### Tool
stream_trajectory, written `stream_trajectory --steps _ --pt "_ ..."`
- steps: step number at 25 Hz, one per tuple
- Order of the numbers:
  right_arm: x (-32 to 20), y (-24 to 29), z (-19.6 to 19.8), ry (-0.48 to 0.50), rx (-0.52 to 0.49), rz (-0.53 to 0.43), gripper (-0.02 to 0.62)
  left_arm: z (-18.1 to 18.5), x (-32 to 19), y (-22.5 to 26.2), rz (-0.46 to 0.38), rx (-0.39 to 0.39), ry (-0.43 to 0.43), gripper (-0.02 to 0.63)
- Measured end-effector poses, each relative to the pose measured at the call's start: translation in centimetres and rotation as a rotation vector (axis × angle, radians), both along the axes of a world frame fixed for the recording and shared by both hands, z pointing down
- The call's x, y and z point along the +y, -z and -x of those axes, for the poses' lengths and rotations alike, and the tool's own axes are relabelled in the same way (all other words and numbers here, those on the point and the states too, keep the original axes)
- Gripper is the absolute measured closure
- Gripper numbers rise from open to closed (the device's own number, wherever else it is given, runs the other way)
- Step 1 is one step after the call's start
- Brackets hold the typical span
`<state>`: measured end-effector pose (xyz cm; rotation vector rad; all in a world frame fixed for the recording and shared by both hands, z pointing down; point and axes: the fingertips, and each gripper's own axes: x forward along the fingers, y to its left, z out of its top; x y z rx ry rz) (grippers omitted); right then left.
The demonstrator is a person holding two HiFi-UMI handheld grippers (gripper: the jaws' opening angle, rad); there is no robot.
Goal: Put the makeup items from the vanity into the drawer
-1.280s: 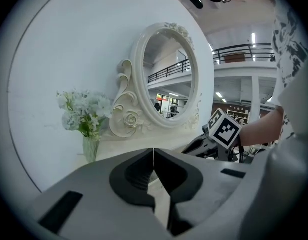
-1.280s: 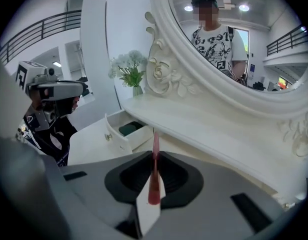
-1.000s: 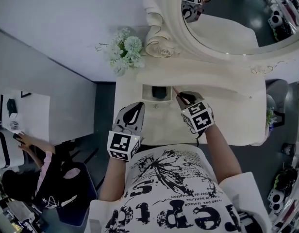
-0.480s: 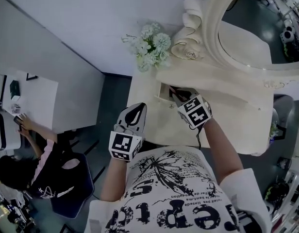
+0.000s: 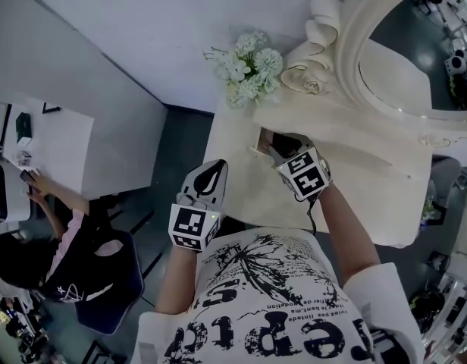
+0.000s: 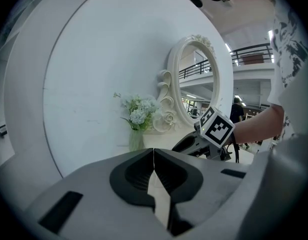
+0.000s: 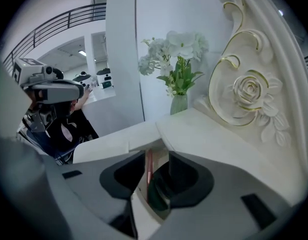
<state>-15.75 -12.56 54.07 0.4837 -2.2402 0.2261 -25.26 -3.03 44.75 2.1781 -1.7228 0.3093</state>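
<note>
While your right gripper [image 5: 276, 150] hangs over the open cream vanity drawer [image 5: 264, 139] mid-frame, its jaws are opening, with a thin pink makeup pencil [image 7: 149, 166] loose between them. Your left gripper [image 5: 213, 170], lower centre, is pressed together, empty.

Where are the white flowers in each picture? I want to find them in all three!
Head view: the bunch of pale white flowers in a clear glass vase is at the top middle.
Left gripper view: the flowers are a little left of centre.
Right gripper view: the flowers are at the top middle.
Shared landmark: the cream carved rose sits just right of the flowers in all three.
</note>
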Motion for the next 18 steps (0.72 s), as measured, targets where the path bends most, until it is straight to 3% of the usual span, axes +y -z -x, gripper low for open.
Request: stream_trajectory --steps 10,14,18 --pt "-0.9 2.0 -1.6 -0.149 -0.126 0.023 0.458 -0.2 -1.1 0.6 -0.017 0.001 -0.024 0.586" --pt "-1.6 4.1 -2.8 -0.243 -0.214 0.007 0.526 -0.7 -2.0 1.1 -0.036 -0.006 -0.063 0.586" --pt "-1.8 6.7 -4.2 -0.288 -0.274 -0.076 0.558 -1.7 -2.8 2.2 -0.059 -0.013 -0.100 0.586"
